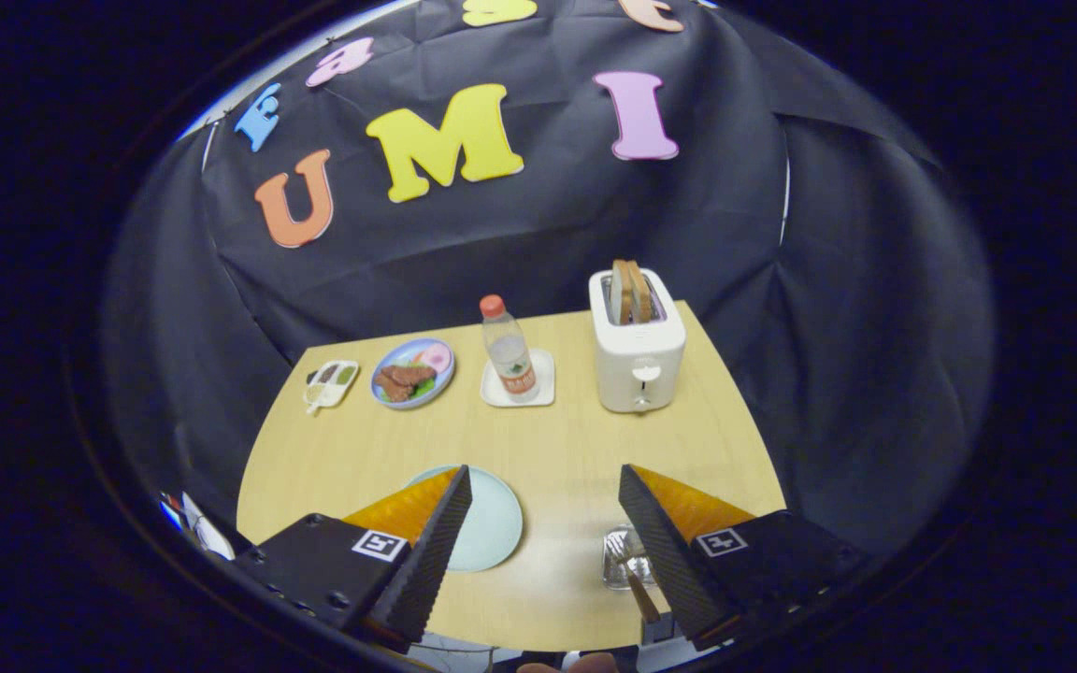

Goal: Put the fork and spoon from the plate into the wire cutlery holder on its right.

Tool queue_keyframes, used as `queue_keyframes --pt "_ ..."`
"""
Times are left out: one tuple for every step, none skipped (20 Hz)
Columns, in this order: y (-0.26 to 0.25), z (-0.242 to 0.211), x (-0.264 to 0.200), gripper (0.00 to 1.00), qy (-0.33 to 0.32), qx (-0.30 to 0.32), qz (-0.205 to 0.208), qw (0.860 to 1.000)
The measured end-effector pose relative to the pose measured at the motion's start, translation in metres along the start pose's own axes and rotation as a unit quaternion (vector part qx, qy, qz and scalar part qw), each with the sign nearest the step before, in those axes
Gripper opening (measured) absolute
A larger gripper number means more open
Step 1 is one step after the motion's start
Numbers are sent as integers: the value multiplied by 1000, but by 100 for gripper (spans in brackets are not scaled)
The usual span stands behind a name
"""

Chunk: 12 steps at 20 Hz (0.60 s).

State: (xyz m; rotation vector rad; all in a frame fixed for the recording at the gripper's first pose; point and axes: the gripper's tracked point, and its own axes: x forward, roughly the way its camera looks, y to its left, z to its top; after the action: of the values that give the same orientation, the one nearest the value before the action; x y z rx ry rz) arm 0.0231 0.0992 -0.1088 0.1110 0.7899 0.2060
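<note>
Wooden table [557, 449] between parted fingers [426, 551]

dim booth, evenly lit table [538, 439], fisheye-bent, soft edges.

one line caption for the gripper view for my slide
Open gripper above the wooden table, pale plate between its fingers, fork standing in the wire cutlery holder, toaster beyond.

Single fisheye view, carried on the tongs [546, 523] and directed forward along the two fingers [426, 551]. Vantage raised above the near edge of the table [557, 439], angled downward; the whole tabletop is taken in, with the toaster [637, 350] at the far edge.
</note>
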Motion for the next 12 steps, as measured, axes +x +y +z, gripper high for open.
queue_keyframes --pt "6 9 -5 96 -17 1 3 1000" --pt "10 18 -10 96 -36 -2 4 999" --pt "9 26 -16 96 -57 -9 1 998" --pt "11 35 -26 96 -79 -16 1 997" --pt "14 44 -37 96 -99 -20 2 995" --pt "17 54 -47 96 -120 -23 2 992" --pt "20 64 -58 96 -145 -26 2 989" --pt "21 72 -69 96 -170 -31 0 985" --pt "22 81 -83 96 -198 -35 -3 980" --pt "24 91 -97 96 -225 -40 -6 973" --pt "25 97 -109 96 -246 -47 -9 968" --pt "25 98 -120 96 -264 -52 -9 963"
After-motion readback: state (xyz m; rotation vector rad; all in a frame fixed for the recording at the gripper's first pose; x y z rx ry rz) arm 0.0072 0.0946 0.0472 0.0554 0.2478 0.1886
